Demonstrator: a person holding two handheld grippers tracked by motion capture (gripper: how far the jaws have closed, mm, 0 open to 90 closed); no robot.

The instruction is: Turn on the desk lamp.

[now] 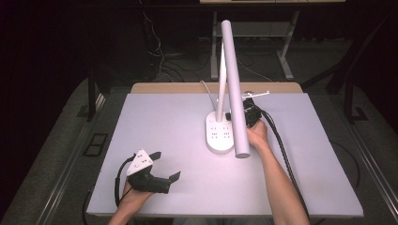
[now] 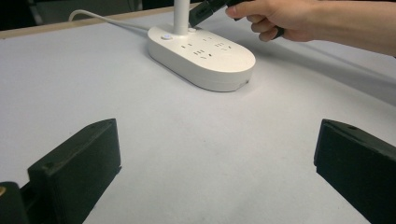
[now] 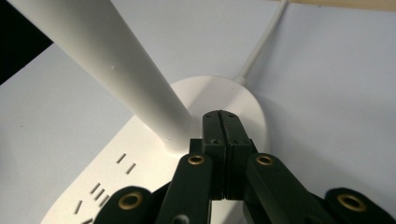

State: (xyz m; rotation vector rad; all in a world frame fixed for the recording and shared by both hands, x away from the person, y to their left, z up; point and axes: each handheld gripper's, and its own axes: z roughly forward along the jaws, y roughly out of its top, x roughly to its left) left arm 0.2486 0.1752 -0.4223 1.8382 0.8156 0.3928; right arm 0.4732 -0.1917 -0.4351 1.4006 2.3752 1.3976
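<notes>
Pressing closed jaws, holding nothing, against the lamp base (image 1: 220,136) beside its post, the right gripper (image 3: 221,122) could slip — left gripper (image 1: 165,168) rests wide, empty.

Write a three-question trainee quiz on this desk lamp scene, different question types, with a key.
1. True or false: the left claw is open above bare table.
2. The right claw is: A) open wide B) shut, tips on the white oval lamp base with sockets C) gripping the white cord.
3. Fill in: the white tubular lamp head slants above the ____.

Key: 1 true; 2 B; 3 base.
</notes>
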